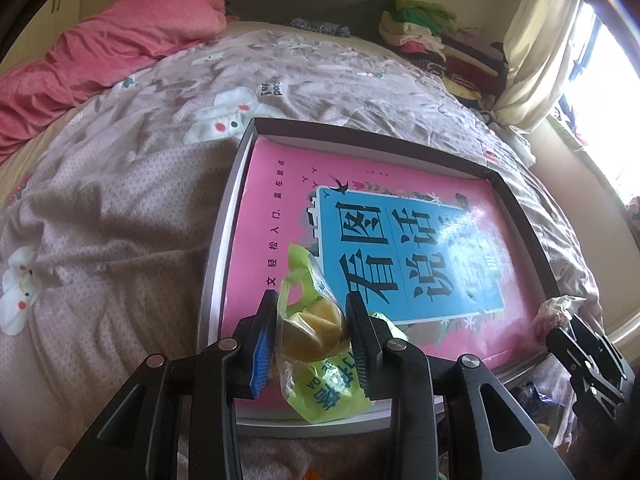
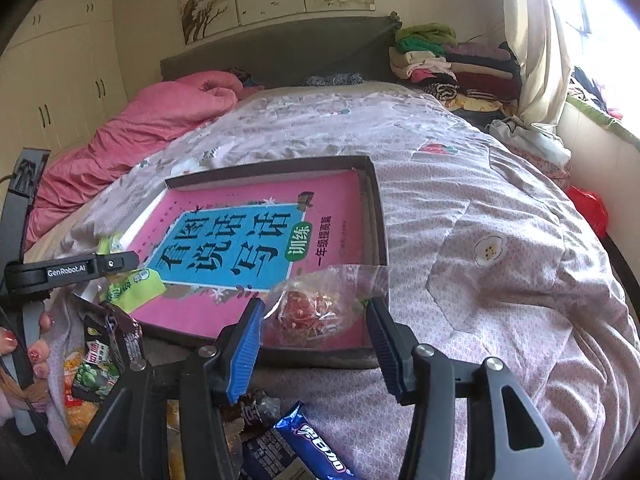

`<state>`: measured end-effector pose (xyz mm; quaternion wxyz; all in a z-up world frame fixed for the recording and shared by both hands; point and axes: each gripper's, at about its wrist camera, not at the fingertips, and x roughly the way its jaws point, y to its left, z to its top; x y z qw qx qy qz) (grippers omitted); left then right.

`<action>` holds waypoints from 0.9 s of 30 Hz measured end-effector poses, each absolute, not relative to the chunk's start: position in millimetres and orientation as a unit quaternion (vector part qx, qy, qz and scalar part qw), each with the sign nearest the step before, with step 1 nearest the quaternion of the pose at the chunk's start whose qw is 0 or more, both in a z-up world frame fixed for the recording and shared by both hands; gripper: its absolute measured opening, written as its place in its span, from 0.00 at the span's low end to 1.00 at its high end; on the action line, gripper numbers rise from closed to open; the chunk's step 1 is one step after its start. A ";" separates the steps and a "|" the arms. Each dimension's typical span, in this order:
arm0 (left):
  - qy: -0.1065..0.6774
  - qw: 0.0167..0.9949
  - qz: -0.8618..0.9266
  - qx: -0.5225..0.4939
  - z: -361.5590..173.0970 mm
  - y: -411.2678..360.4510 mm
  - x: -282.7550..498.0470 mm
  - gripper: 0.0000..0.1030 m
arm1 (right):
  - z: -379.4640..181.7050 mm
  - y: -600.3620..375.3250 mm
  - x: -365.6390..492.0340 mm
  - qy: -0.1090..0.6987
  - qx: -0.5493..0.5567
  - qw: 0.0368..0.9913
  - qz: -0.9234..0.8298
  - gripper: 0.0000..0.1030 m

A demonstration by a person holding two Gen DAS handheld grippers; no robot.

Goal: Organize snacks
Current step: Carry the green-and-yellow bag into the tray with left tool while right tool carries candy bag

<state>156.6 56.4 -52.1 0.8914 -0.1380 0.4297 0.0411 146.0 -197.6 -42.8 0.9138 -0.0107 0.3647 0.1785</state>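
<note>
A shallow dark box [image 1: 380, 140] [image 2: 378, 216] lies on the bed, with a pink and blue book [image 1: 420, 248] [image 2: 240, 240] flat inside it. My left gripper [image 1: 314, 312] is shut on a green packet [image 1: 332, 396] holding a yellow pastry, just over the box's near left corner. The right wrist view shows that gripper [image 2: 80, 268] side-on, the green packet [image 2: 132, 284] beneath it. My right gripper [image 2: 316, 316] stands open around a clear packet of red snack [image 2: 308, 312], which rests in the near right corner. Its pads do not press on it.
Loose snacks lie on the bed in front of the box: a blue biscuit pack [image 2: 316, 452], a dark wrapper [image 2: 120, 332], a green-printed pack [image 2: 92, 376]. A hand [image 2: 24, 344] holds the left tool. A pink quilt [image 1: 120, 48] and folded clothes [image 2: 440, 64] lie further back.
</note>
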 end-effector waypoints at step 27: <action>0.421 0.894 0.036 -0.151 -36.8 65.0 141.5 0.54 | -38.5 -204.7 143.8 0.354 -0.005 0.919 0.174 0.51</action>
